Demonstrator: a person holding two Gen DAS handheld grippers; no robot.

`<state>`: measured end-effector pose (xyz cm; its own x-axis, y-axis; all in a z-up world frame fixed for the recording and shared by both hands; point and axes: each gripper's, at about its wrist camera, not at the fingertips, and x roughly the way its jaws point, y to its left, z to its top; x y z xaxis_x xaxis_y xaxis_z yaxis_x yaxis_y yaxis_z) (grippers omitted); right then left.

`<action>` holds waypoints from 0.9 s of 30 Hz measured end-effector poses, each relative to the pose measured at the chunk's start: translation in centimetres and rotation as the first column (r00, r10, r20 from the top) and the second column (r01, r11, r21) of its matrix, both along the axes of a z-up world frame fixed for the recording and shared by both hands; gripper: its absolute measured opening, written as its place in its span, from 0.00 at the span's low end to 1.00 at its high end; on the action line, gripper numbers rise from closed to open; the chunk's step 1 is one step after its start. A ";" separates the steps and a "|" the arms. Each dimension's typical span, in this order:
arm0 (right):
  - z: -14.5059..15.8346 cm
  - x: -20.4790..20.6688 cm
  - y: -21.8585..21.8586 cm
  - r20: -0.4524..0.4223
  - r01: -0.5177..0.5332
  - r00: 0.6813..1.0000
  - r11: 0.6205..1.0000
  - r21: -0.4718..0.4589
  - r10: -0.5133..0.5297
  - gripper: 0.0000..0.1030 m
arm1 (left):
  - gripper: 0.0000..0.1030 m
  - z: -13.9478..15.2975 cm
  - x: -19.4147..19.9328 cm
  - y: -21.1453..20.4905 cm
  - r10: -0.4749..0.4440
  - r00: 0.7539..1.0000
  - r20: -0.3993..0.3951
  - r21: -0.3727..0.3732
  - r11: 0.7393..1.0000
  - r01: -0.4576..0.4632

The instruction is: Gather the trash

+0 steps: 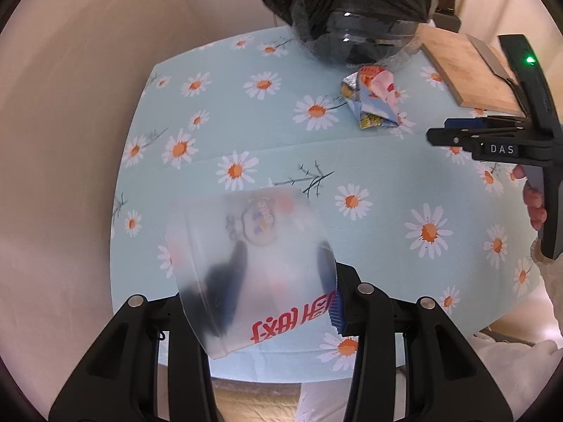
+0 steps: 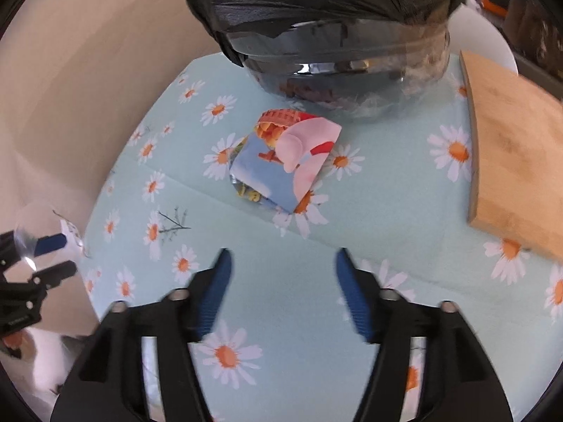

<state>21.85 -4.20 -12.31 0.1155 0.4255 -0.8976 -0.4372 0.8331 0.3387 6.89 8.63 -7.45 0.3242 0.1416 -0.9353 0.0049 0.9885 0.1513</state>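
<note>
Frosted plastic cup (image 1: pixel 246 263) in ribbed tongs (image 1: pixel 278 302)

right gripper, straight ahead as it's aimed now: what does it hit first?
Probably the folded snack wrapper. The open right gripper points across bare tablecloth at it, with nothing between. The bag-lined bin sits just behind. Depth is uncertain through the fisheye.
</note>
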 end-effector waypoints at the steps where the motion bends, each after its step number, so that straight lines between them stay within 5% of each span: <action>1: 0.1 0.0 0.0 0.000 0.019 1.000 1.000 0.003 -0.019 0.65 | 0.41 0.1 0.2 0.1 -0.012 1.000 0.007 -0.004 1.000 0.012; 5: 0.0 0.3 0.7 -0.005 0.074 0.997 0.997 -0.027 -0.074 0.81 | 0.41 0.0 1.7 0.8 -0.065 0.998 0.021 -0.029 0.997 0.066; 13: -1.2 1.9 3.0 -0.030 0.214 0.976 0.972 -0.092 -0.218 0.84 | 0.41 -0.4 5.2 3.0 -0.193 0.981 0.020 -0.066 0.979 0.194; 27: -3.6 4.8 7.9 -0.025 0.305 0.950 0.942 -0.138 -0.311 0.84 | 0.41 -2.5 9.1 6.7 -0.358 0.934 -0.010 -0.111 0.928 0.355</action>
<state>26.65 3.65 -15.91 0.1802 0.2541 -0.9503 -0.1386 0.9630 0.2312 16.02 15.34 -9.98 0.3067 -0.0784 -0.9486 0.3626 0.9311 0.0402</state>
